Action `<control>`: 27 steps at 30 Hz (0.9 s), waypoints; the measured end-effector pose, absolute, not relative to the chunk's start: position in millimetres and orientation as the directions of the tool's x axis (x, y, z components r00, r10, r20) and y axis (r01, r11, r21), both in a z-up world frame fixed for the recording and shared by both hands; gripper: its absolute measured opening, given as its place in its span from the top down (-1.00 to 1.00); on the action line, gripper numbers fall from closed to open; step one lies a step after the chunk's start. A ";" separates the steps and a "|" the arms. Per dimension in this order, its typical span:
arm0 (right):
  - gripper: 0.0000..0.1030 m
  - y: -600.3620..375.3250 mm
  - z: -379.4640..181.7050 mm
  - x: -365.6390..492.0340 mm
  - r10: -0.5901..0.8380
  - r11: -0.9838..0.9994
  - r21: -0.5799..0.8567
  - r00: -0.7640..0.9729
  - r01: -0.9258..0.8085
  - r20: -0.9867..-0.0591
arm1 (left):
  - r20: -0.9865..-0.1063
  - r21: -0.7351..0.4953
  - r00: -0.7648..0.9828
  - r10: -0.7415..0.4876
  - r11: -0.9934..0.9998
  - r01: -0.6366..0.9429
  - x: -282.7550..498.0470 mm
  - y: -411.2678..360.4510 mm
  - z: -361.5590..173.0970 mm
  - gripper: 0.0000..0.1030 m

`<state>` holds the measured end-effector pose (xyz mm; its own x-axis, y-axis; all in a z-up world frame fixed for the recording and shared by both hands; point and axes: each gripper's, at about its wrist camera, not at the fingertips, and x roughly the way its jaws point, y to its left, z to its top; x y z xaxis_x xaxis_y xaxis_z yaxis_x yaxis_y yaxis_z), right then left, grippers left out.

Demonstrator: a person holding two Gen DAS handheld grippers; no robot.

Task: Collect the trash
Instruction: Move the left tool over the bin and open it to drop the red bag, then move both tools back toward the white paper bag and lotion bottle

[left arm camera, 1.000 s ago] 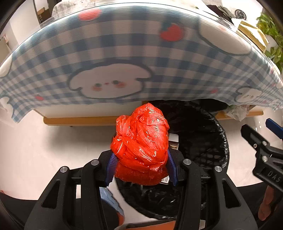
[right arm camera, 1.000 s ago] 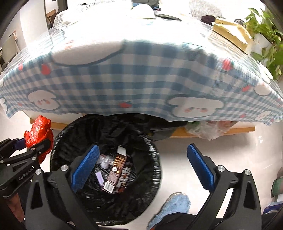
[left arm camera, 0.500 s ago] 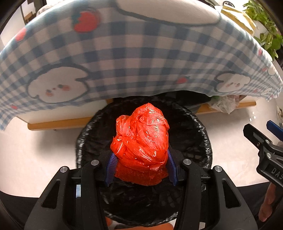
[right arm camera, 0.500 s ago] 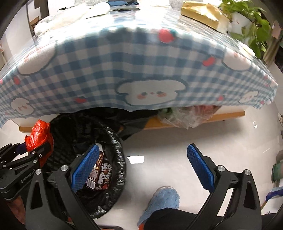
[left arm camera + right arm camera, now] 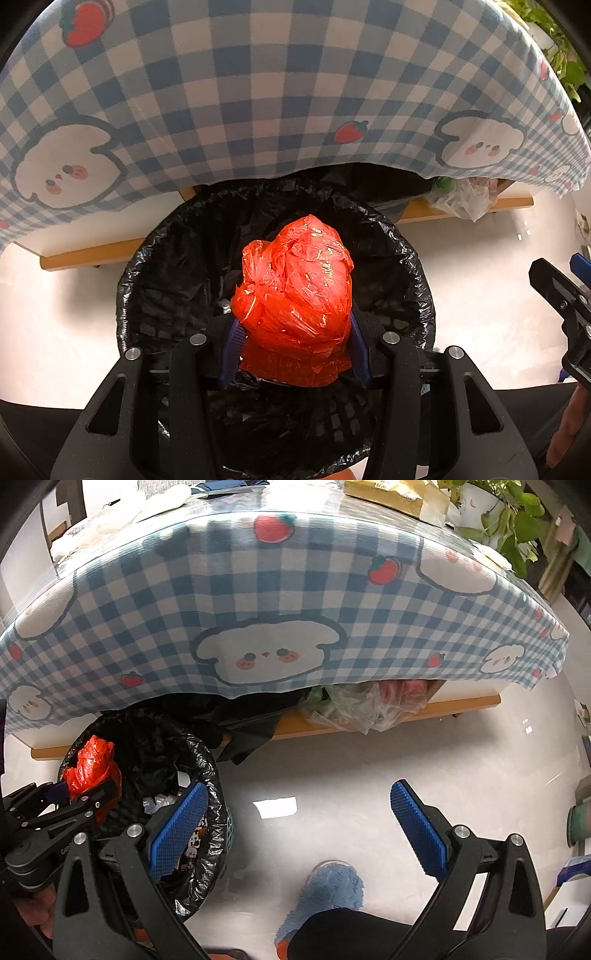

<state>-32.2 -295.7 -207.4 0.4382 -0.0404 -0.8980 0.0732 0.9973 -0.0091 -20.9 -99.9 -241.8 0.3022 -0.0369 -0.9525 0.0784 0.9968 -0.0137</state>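
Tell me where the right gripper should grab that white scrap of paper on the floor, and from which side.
Take the paper scrap by one long edge, coming almost straight down. It lies flat on the bare floor beside the bin, so there is nothing to wrap around. The right gripper is open and empty; likely it must pinch an edge to lift it.

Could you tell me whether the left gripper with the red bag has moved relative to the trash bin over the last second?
Yes. The left gripper, shut on the red bag, has shifted from beside the black-lined trash bin to directly above its opening.
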 end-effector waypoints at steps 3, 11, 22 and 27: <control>-0.85 -296.2 -207.9 -31.9 -0.039 0.997 -0.009 0.438 0.072 -0.898 | -0.952 0.001 0.305 -0.022 0.997 0.074 -20.0 -103.7 -245.8 -0.02; -0.85 -291.8 -210.3 -29.6 -0.033 0.998 -0.009 0.432 0.058 -0.901 | -0.947 0.030 0.320 0.006 0.997 0.072 -19.8 -100.3 -243.3 -0.52; -0.85 -288.5 -207.4 -31.3 -0.030 0.999 -0.010 0.436 0.049 -0.899 | -0.931 0.047 0.364 0.027 0.998 0.046 -24.8 -86.8 -225.3 -0.87; -0.85 -282.8 -195.1 -34.0 -0.020 0.999 -0.005 0.455 0.035 -0.890 | -0.916 0.035 0.399 0.022 0.999 0.024 -28.0 -75.7 -202.4 -0.88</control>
